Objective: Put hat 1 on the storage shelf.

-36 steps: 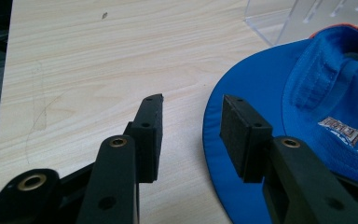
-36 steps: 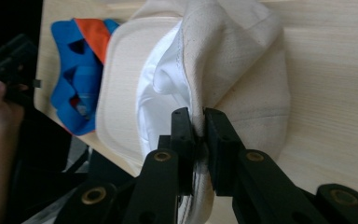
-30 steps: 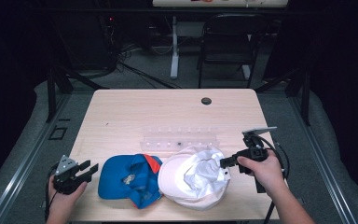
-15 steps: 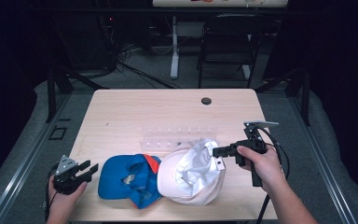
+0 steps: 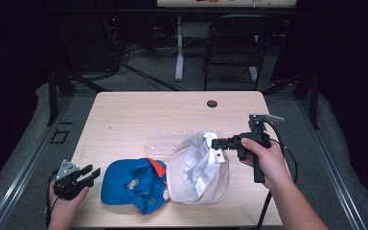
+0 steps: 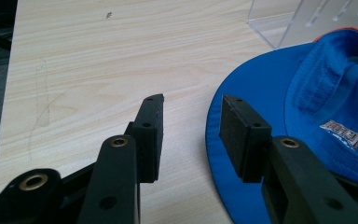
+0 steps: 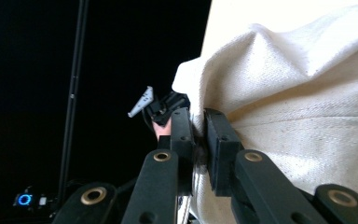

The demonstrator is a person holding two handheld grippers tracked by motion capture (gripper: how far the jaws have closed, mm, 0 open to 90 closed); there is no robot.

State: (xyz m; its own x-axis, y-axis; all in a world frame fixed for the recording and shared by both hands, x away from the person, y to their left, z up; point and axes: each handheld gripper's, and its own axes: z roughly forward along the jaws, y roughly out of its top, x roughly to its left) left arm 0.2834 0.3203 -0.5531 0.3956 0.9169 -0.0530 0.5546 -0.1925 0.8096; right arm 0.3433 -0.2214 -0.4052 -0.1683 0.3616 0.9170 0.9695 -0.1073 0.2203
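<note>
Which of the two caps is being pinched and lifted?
The white fabric cap, clamped at its edge by the right gripper; the blue cap with orange trim lies flat, untouched.

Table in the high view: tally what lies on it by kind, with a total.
Caps: 2, the blue cap and the white cap, whose edge is pinched in the right gripper
Clear plastic racks: 1, the rack
Total: 3

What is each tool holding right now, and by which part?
The right tool pinches the white fabric cap by a fold at its lifted edge. The left tool is open, holding nothing.
</note>
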